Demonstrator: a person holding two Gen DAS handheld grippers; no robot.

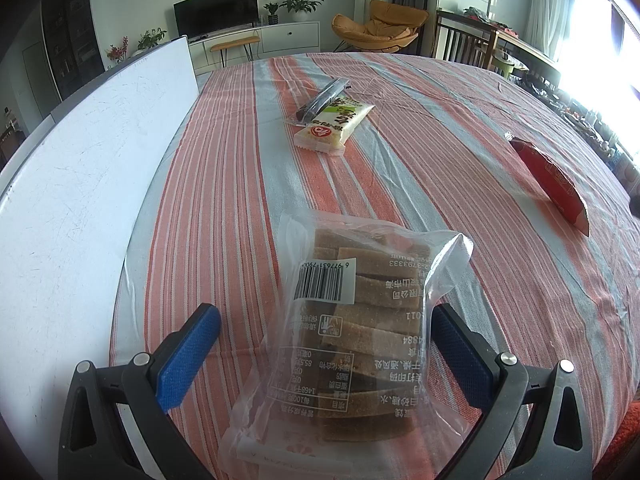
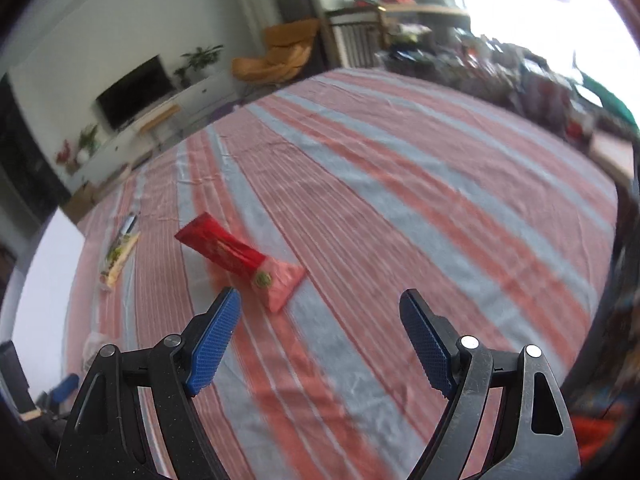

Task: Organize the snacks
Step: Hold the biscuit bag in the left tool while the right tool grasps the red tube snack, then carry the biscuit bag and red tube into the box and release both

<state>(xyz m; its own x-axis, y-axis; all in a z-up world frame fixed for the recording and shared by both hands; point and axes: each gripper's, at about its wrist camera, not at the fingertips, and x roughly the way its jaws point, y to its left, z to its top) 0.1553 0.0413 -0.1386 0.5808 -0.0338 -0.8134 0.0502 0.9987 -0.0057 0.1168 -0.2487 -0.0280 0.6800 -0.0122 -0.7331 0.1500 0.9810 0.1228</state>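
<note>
Between spread left gripper (image 1: 326, 330) fingers, clear snack bag (image 1: 356, 320)

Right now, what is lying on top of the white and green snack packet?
A dark, narrow wrapped snack lies diagonally across the far end of the white and green snack packet, covering part of its print. Whatever is beneath the packet, presumably the striped tablecloth, is hidden.

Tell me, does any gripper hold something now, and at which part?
Nothing is held. The left gripper straddles the clear bag, open; the right gripper is open.
</note>
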